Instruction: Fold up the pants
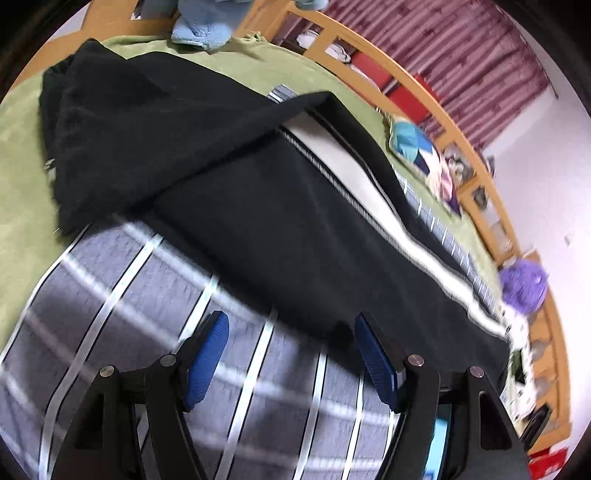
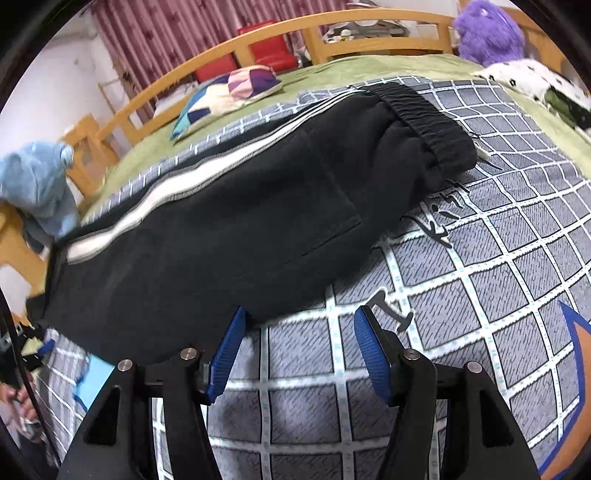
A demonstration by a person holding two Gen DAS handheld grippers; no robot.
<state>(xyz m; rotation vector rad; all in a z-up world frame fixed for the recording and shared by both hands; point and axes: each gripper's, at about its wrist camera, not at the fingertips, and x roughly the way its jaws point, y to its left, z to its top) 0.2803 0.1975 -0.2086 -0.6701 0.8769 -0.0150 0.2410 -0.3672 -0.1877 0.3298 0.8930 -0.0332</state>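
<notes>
Black pants [image 1: 229,184] with a white side stripe lie on a grey checked sheet [image 1: 129,306] on the bed, the legs folded over at the far end. In the right wrist view the pants [image 2: 229,229] show their elastic waistband [image 2: 424,114] at the upper right. My left gripper [image 1: 291,325] is open above the sheet, just short of the pants' near edge, nothing between its blue pads [image 1: 208,358]. My right gripper [image 2: 299,317] is open too, at the lower edge of the pants, with its left pad [image 2: 227,354] beside the fabric and only the sheet [image 2: 461,295] between the jaws.
A green blanket [image 1: 22,206] lies under the sheet. A wooden bed rail [image 2: 369,22] runs round the far side. A patchwork cushion [image 2: 229,92], a purple plush toy [image 2: 487,33], a light blue cloth [image 2: 37,181] and red boxes [image 2: 269,51] sit along it.
</notes>
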